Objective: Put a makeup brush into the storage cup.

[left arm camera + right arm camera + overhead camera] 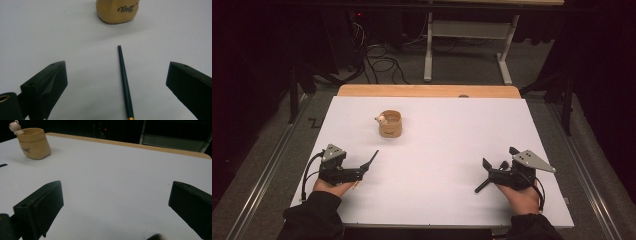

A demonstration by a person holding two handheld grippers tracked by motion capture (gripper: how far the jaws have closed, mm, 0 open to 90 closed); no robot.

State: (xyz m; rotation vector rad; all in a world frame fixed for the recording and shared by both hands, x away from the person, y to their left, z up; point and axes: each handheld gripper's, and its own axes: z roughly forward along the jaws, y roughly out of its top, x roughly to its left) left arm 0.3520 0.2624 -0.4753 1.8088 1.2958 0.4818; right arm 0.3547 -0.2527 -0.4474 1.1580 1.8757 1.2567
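Dark green brush handle (pixel 124 80) between left tongs (pixel 117 82) (spread wide), untouched, pointing at pot (pixel 116 10)

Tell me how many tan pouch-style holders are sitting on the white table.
1. The tan holder stands upright on the far left part of the white table, beyond the left claw, with a small bear figure on its rim. Nothing seems to hide another.

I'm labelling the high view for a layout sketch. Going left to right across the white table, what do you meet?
Left gripper → tan holder with a small bear figure → right gripper, all on the white table.
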